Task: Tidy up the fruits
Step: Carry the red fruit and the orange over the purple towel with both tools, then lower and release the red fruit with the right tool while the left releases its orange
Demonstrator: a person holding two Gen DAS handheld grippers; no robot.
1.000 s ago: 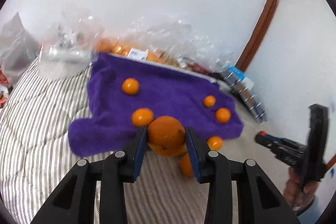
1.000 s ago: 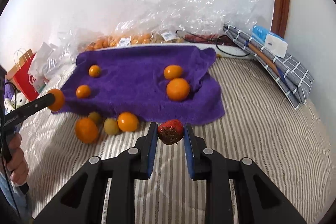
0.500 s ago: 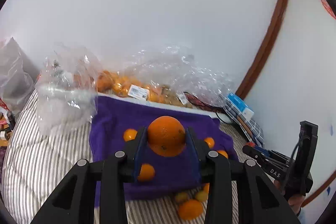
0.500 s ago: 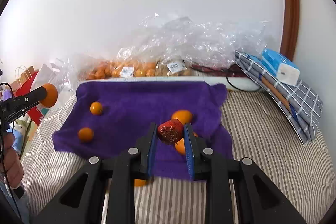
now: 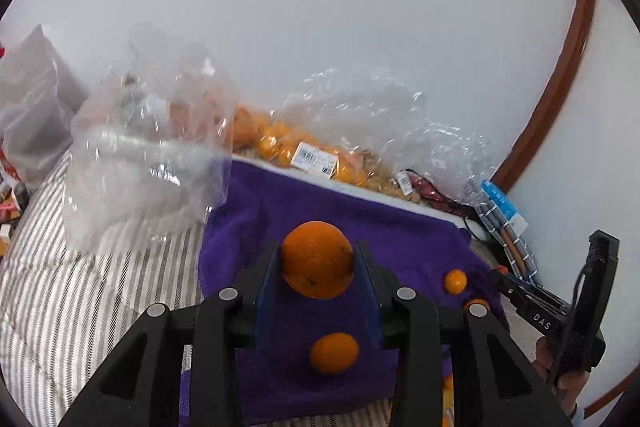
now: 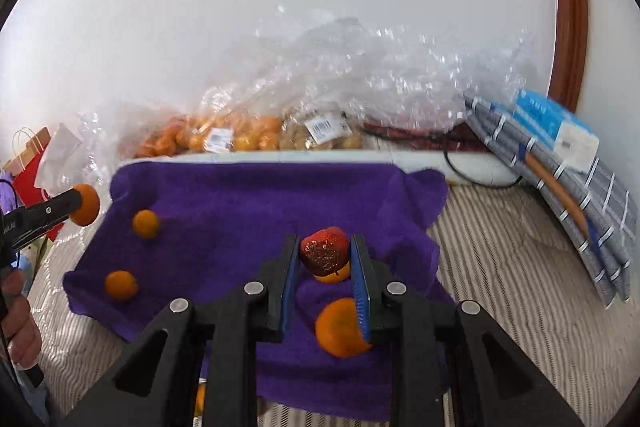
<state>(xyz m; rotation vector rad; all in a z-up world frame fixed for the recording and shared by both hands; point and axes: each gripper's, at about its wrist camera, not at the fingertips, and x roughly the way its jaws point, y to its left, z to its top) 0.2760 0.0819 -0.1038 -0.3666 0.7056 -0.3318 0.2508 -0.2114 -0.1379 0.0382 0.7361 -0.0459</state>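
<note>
My left gripper (image 5: 318, 247) is shut on a large orange (image 5: 316, 263), held in the air over a purple towel (image 5: 256, 219) spread on a striped bed. Below it, small oranges (image 5: 334, 353) (image 5: 455, 281) lie on the towel. My right gripper (image 6: 325, 241) is shut on a dark red strawberry (image 6: 323, 255) above the towel's (image 6: 240, 203) right half. Under it lie an orange (image 6: 340, 329) and a second one, partly hidden. Two more oranges (image 6: 146, 223) (image 6: 121, 285) sit at the towel's left. Each gripper shows at the edge of the other's view.
Clear bags of small oranges (image 6: 224, 139) and crumpled plastic line the wall behind the towel. A loose clear bag (image 5: 148, 163) stands left of the towel. A folded checked cloth (image 6: 568, 203) with a blue box (image 6: 556, 127) lies at right. A red paper bag (image 6: 28, 167) sits far left.
Both grippers have moved forward from the bed's near side to over the towel, each still holding its fruit. The loose oranges in front of the towel have dropped out of view.
</note>
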